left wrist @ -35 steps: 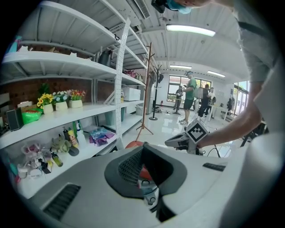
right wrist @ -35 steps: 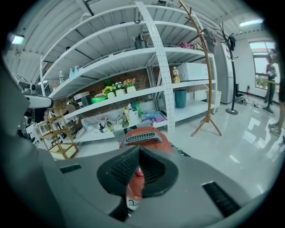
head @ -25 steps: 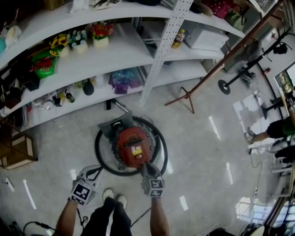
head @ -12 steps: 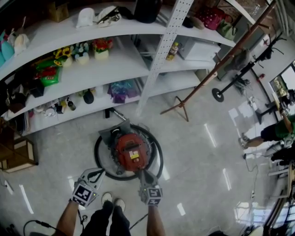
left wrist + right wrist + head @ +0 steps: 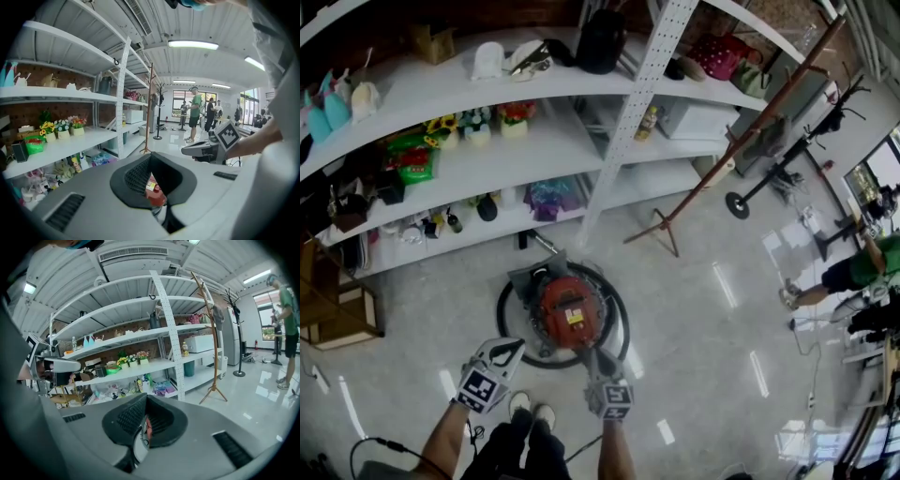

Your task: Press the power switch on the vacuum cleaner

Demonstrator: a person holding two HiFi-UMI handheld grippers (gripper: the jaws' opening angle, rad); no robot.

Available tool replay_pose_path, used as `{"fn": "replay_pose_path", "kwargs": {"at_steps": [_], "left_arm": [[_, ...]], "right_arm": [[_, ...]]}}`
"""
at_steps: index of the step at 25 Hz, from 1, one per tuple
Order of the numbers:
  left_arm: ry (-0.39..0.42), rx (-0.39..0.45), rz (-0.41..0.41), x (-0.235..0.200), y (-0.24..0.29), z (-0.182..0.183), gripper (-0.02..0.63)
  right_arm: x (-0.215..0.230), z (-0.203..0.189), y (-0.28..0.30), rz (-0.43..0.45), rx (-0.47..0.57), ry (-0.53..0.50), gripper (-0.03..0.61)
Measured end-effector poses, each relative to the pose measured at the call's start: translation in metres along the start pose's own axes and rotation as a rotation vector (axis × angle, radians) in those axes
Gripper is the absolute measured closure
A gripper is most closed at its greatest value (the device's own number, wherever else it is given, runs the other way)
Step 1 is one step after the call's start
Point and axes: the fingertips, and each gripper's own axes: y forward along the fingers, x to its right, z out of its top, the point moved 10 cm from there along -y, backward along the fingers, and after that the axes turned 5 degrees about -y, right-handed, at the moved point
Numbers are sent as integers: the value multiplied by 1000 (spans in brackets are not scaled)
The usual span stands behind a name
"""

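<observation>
The red vacuum cleaner (image 5: 569,312) stands on the floor inside the loop of its black hose (image 5: 508,323). It carries a yellow label on top, and I cannot make out its power switch. My right gripper (image 5: 592,355) is shut, with its tip at the near edge of the red body. Through the right gripper's (image 5: 146,401) dark pads only a sliver of red shows. My left gripper (image 5: 516,346) is shut and empty, off the vacuum's near-left side over the hose. In the left gripper view the vacuum cleaner (image 5: 152,190) shows red between the pads.
White shelves (image 5: 553,141) with flower pots, bottles and bags run behind the vacuum, with a perforated white post (image 5: 623,122) in front. A wooden coat stand (image 5: 675,220) leans to the right. The person's shoes (image 5: 532,408) are just below the grippers. People (image 5: 853,272) stand at the far right.
The head view has tilted up, showing more of the top shelf. The left gripper has moved slightly right, toward the vacuum. The right gripper stays at the vacuum's near edge.
</observation>
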Motion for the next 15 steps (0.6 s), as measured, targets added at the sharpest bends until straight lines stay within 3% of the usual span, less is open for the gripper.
{"fn": "replay_pose_path", "kwargs": {"at_steps": [15], "left_arm": [[24, 53, -33, 31, -48, 61, 620]], "right_arm": [[-37, 65, -71, -6, 33, -40, 568]]}}
